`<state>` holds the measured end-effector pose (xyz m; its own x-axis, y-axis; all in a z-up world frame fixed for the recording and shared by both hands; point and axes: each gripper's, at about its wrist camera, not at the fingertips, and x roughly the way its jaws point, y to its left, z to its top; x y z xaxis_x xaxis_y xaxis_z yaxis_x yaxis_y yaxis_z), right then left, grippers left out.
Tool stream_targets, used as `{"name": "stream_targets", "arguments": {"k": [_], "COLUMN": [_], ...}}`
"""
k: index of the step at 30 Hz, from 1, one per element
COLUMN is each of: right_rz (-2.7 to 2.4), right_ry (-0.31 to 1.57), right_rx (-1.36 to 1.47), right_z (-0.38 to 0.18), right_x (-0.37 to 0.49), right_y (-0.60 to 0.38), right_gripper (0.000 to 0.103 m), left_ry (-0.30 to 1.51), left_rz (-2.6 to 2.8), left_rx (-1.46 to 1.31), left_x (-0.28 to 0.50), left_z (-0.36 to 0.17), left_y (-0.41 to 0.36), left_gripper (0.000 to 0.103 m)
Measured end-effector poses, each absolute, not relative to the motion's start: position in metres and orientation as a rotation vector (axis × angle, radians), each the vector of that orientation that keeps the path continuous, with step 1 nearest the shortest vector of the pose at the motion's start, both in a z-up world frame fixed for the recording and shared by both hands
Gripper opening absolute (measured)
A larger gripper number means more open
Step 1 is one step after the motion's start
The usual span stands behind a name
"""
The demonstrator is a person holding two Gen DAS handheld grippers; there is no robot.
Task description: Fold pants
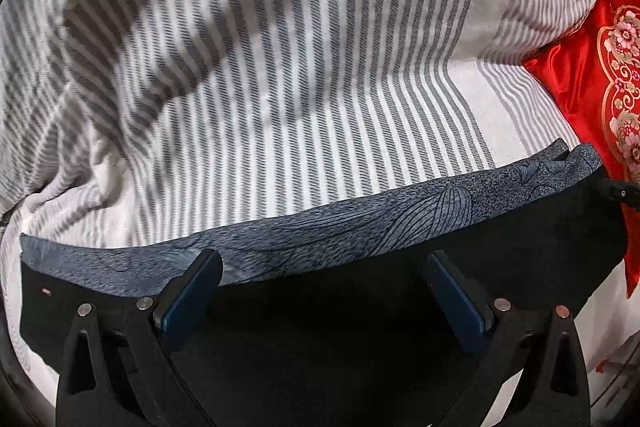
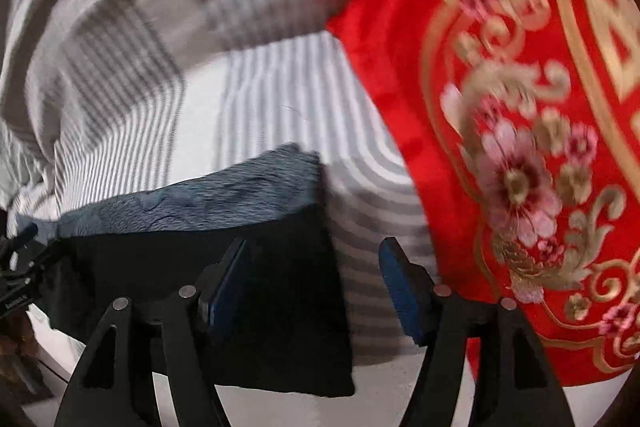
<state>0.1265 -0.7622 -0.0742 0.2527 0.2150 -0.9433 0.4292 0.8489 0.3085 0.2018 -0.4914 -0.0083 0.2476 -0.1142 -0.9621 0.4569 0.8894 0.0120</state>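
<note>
your pants (image 1: 360, 307) lie flat on the bed (image 1: 280, 87), on the grey and white striped sheet. they look black, with a blue-grey patterned band (image 1: 340, 235) along the far edge. they look already folded into a long flat shape, but you cannot be sure how many folds are in them.

your left gripper (image 1: 324, 291) is right over the pants. its fingers (image 1: 188, 303) are wide open and hold nothing. the dark cloth fills the gap between them. from here the long side of the pants runs from your left to your right, across the way the fingers point.

your right gripper (image 2: 316, 283) is at the right end of the pants (image 2: 280, 307). its fingers (image 2: 404, 287) are wide open too, with nothing in them. the left finger sits over the black cloth. the right finger sits over the bare sheet (image 2: 372, 227), just past the side edge of the pants. whether any finger touches the cloth, you cannot tell.

a red pillow (image 2: 520, 147) with gold and pink flowers lies close by on the right, near that finger.

so the right hand is nearer the end, and the left hand is nearer the middle. if you want one more fold, it would likely go along the long way, end over end. watch that the red pillow does not get in the way.
</note>
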Motion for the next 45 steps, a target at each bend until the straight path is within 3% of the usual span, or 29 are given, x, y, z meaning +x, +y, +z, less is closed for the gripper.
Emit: {"name": "stream_targets", "arguments": {"k": [5,6,7,8,10,12,17,21,30,32,34,35,40,45], "right_rz": [-0.056,-0.031,-0.037,-0.042,-0.046,-0.053,-0.052,-0.086,-0.103,-0.137,-0.192,-0.202,-0.166,-0.134], "right_ry": [1.331,1.349,1.368,1.373,1.366,1.325,1.297,1.388,1.433,1.484,1.454,1.423,1.34,1.395], "right_rx": [0.657,0.661,0.638,0.608,0.54,0.535,0.553,0.515,0.576,0.517,0.496,0.495,0.493,0.418], "right_z": [-0.094,-0.099,-0.101,-0.098,-0.088,-0.075,-0.074,-0.098,-0.081,-0.091,-0.08,-0.071,-0.036,-0.065], "right_x": [0.148,0.153,0.156,0.159,0.166,0.173,0.201,0.2,0.181,0.186,0.181,0.177,0.15,0.143], "right_y": [-0.763,-0.759,-0.755,-0.75,-0.746,-0.749,-0.753,-0.746,-0.755,-0.754,-0.758,-0.76,-0.745,-0.695], "right_gripper": [0.068,0.046,0.034,0.034,0.014,0.013,0.013,0.013,0.014,0.031,0.062,0.065,0.065,0.061], "left_ry": [1.255,1.254,1.254,1.254,1.25,1.233,1.208,1.292,1.261,1.314,1.313,1.287,1.292,1.341], "left_rz": [-0.438,-0.439,-0.435,-0.424,-0.403,-0.391,-0.374,-0.351,-0.341,-0.303,-0.292,-0.291,-0.216,-0.2], "left_rx": [0.377,0.393,0.402,0.414,0.416,0.395,0.373,0.381,0.313,0.339,0.318,0.305,0.302,0.33], "left_x": [0.189,0.184,0.183,0.181,0.179,0.181,0.194,0.198,0.185,0.187,0.187,0.186,0.192,0.185], "left_z": [-0.018,-0.021,-0.023,-0.026,-0.026,-0.019,-0.015,-0.051,-0.018,-0.028,-0.023,-0.016,-0.012,-0.043], "left_y": [-0.516,-0.521,-0.523,-0.526,-0.528,-0.528,-0.531,-0.532,-0.501,-0.495,-0.484,-0.477,-0.435,-0.423], "left_gripper": [0.102,0.102,0.102,0.102,0.102,0.102,0.102,0.103,0.102,0.102,0.102,0.102,0.102,0.103]}}
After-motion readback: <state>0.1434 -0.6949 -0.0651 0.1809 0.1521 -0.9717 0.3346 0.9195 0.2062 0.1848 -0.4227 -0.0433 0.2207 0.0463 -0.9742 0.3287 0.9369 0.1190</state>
